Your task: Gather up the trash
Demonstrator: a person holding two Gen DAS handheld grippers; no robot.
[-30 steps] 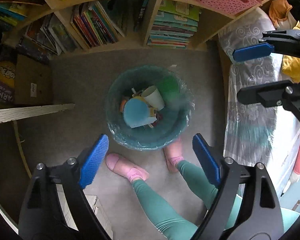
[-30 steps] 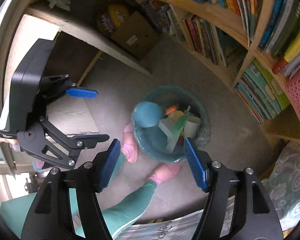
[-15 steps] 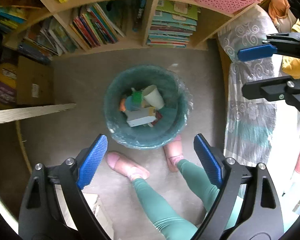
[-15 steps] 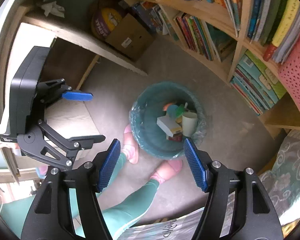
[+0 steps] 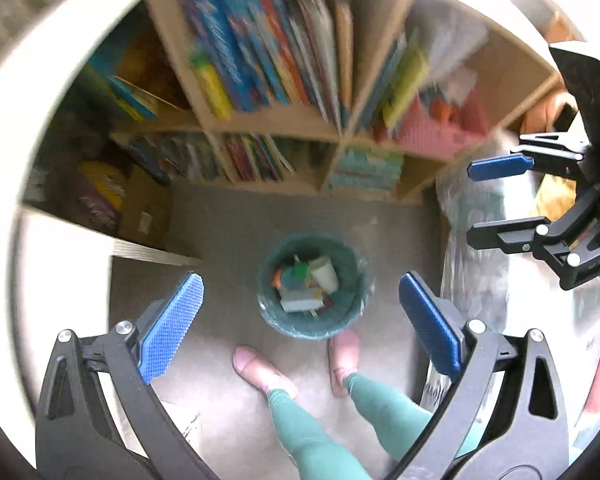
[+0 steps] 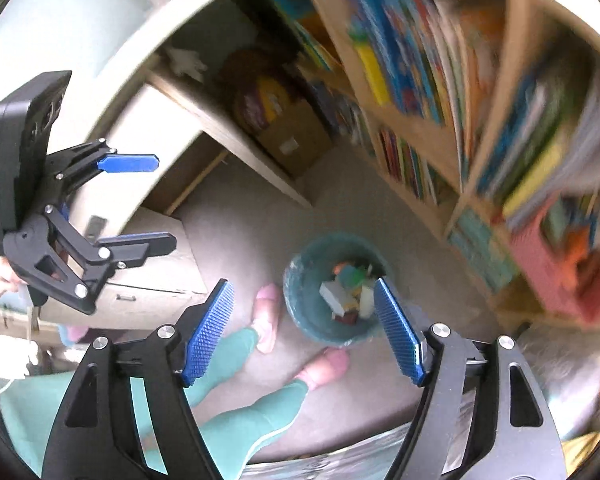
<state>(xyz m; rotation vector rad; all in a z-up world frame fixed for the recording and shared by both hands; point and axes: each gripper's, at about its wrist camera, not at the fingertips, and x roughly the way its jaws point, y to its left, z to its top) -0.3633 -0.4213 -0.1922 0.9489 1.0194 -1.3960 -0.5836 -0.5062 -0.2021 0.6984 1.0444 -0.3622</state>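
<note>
Both grippers — left gripper (image 5: pixel 300 320) and right gripper (image 6: pixel 304 328) — hang above the trash bin (image 5: pixel 346 322), jaws opening, empty.

floor (image 5: pixel 228 248): grey carpet | on it: teal bin (image 5: pixel 342 322), cardboard box (image 5: pixel 150 204), person's pink slippers (image 5: pixel 260 368)

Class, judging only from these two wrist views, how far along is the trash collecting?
Done: several pieces lie in the teal bin by the person's feet. In hand: nothing; the left gripper and right gripper jaws are opening, empty. Left: no loose trash shows on the visible floor.
</note>
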